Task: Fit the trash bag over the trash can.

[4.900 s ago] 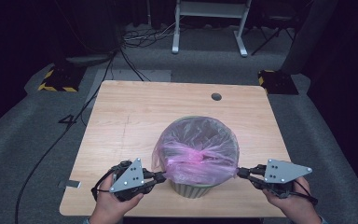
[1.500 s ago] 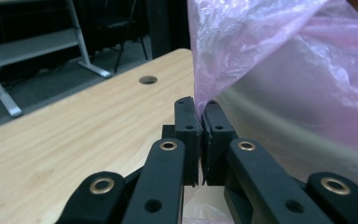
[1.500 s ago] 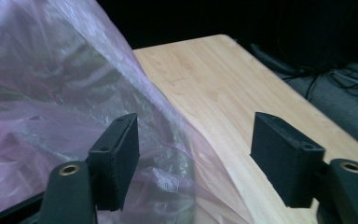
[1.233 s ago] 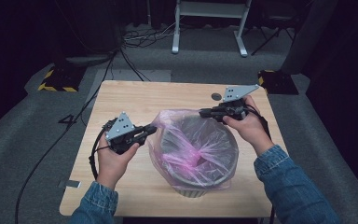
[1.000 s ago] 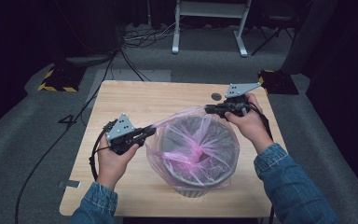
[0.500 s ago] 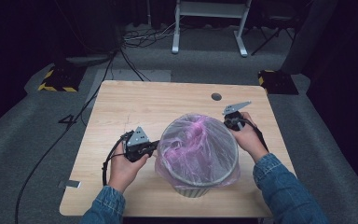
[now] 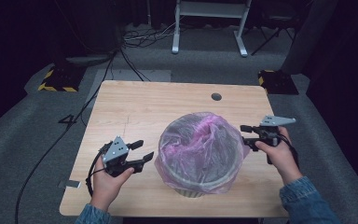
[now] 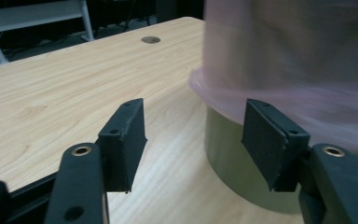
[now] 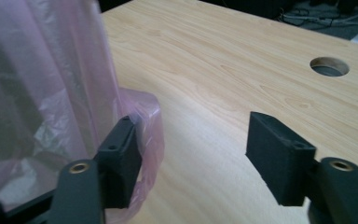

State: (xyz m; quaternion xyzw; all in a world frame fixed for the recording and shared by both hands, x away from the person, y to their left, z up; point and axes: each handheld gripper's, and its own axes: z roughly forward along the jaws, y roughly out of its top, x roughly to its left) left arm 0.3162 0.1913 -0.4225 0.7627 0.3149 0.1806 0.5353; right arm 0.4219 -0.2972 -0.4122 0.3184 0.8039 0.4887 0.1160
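A round grey bin (image 7: 193, 186) stands at the table's front middle, lined with a pink plastic bag (image 7: 200, 147) whose edge hangs over the rim. My left gripper (image 7: 143, 150) is just left of the bin, open, its jaws just having opened. In the left gripper view its jaws (image 8: 196, 135) have nothing between them, with the bin wall (image 8: 233, 158) and blurred bag (image 8: 289, 70) just beyond. My right gripper (image 7: 243, 133) is at the bin's right side, also just opened. A loose fold of bag (image 9: 149, 121) lies beside its left pad (image 9: 119, 156), unpinched.
The wooden table (image 7: 135, 107) has a round cable hole (image 7: 216, 96) at the back right. Bare wood stretches behind and left of the bin. Beyond the table are grey carpet, cables and a white stand (image 7: 209, 9).
Both hands came down from the bag's raised edge to the bin's sides. The bag was let go and now drapes over the rim. Both grippers went from shut to open.
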